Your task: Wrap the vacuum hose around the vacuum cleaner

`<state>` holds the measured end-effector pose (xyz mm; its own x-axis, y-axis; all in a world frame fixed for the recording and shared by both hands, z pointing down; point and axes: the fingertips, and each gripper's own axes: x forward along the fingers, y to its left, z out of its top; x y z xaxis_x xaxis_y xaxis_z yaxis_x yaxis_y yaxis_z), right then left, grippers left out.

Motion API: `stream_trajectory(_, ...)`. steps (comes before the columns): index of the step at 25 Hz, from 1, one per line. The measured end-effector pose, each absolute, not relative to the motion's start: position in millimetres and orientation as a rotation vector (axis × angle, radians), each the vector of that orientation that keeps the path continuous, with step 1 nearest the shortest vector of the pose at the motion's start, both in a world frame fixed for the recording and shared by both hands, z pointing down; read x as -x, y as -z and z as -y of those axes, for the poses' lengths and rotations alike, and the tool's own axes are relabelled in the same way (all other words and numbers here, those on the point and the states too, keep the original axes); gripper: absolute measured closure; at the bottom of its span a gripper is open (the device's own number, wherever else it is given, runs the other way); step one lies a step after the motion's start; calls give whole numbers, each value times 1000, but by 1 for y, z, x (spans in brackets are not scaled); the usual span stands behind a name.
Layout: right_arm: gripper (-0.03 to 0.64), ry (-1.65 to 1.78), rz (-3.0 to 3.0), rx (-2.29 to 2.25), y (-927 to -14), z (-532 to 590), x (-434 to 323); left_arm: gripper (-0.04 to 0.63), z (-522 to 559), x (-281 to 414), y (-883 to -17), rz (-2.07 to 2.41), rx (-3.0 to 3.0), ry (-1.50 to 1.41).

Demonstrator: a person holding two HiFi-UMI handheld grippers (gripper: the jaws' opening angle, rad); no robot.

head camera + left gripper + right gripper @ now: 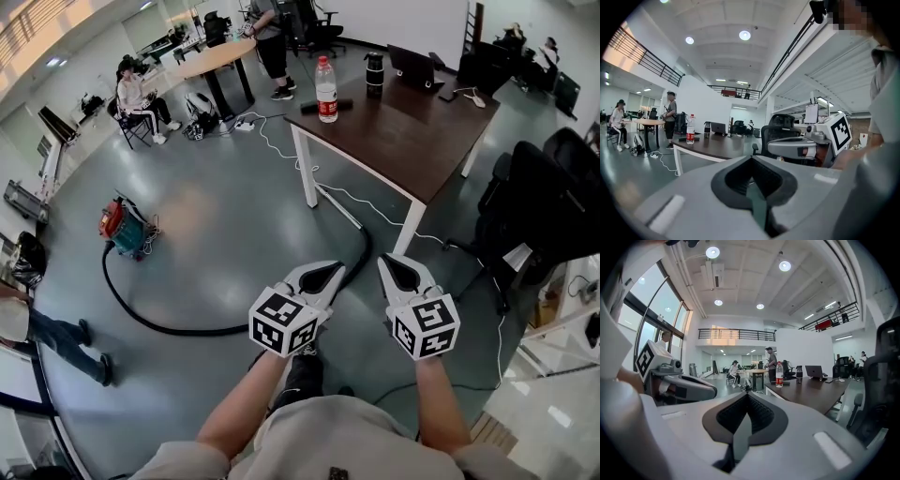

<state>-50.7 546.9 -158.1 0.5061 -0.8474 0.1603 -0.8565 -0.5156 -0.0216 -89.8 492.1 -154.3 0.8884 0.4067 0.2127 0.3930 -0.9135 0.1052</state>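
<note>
In the head view the red and teal vacuum cleaner (pixel 125 228) stands on the grey floor at the left. Its black hose (pixel 178 328) curves from it across the floor and under my left gripper. The hose's far end (pixel 365 248) lies by a table leg. Both grippers are held side by side above the floor. My left gripper (pixel 337 267) (pixel 751 157) is shut with nothing in it, just left of the hose's far end. My right gripper (pixel 383 260) (pixel 747 394) is also shut and holds nothing.
A dark brown table (pixel 403 131) stands ahead with a water bottle (pixel 325 91), a flask (pixel 374 73) and a laptop (pixel 413 66). Black office chairs (pixel 544 202) crowd the right. A white cable (pixel 281 150) trails on the floor. People are at the back left (pixel 134 97) and far left (pixel 56 336).
</note>
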Motion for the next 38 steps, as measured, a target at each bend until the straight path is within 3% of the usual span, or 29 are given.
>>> stream_trajectory(21,591,-457,1386,-2579,104,-325,-121,595,-271,-99,101,-746,-2875,-401)
stream_trajectory(38,591,-561,1482,-2548,70,-318,-240,595,-267,-212,69,-672,-2851,-527)
